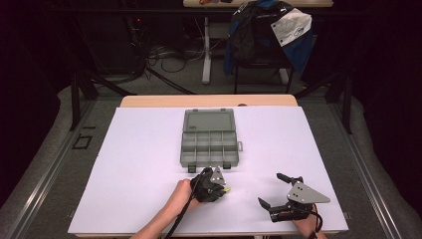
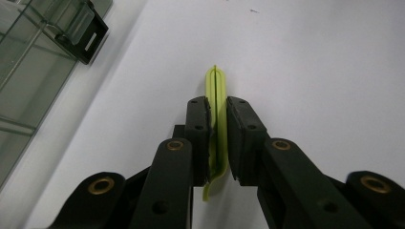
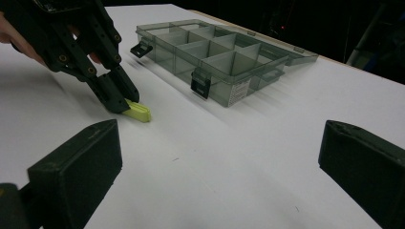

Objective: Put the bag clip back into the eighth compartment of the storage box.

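Left claw (image 2: 217,138) pinches yellow strip (image 2: 216,88) — mid-sheet.

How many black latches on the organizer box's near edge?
2. On the organizer box, one latch sits at the near-left corner, the other latch toward the near-right. The left gripper grips a yellow-green strip just in front.

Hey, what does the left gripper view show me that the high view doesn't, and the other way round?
Left gripper view: up close, the left gripper has its jaws pressed flat against both sides of a thin yellow-green strip, whose far tip sticks out past them over the white table.

High view: the whole compartment box with its lid laid open, the right gripper with jaws spread and nothing between them, both forearms, and a chair with a jacket behind the table.

Both: the strip in the left gripper, the white table, and part of the box.
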Tool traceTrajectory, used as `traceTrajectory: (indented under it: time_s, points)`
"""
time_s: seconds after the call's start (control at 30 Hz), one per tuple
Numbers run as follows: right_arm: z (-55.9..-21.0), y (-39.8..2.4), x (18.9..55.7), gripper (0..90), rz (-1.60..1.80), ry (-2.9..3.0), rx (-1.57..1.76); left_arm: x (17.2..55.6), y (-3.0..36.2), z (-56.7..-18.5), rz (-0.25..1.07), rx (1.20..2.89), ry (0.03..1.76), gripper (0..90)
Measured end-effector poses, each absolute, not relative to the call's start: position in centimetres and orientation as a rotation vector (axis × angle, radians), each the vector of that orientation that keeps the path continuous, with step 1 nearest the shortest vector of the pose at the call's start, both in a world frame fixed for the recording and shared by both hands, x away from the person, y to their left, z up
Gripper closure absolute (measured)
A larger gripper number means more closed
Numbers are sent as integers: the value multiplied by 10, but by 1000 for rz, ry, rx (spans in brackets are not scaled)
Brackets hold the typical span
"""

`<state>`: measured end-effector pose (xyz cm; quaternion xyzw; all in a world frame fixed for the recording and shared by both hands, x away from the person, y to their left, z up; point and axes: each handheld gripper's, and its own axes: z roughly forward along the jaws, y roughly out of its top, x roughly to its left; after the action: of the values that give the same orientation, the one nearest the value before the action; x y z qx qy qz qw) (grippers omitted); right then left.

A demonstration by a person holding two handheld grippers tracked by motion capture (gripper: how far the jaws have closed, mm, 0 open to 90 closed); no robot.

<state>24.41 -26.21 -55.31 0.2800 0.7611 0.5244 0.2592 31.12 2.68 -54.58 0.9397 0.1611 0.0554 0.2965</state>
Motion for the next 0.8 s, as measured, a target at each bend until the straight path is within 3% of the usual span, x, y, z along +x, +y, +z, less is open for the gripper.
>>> traceTrajectory:
  time_s: [0.8]
  points:
    - [-554,-264,247,6,1429,2062,780,314,38,-531,185,2419,454,798]
